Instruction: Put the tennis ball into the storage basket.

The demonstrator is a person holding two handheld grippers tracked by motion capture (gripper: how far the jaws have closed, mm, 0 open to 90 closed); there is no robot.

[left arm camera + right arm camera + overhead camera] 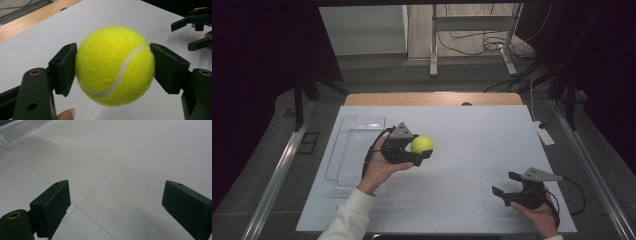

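Left claw (pixel 113 68) clamped on tennis ball (pixel 115 65), right claw (pixel 117 207) wide open

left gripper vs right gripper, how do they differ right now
The left gripper is shut on the tennis ball, pads pressing its two sides; the right gripper stands open with nothing between its jaws. The left gripper is held near the clear tray at the table's left, the right gripper near the table's front right corner. Both are black two-jaw grippers, each in one hand.
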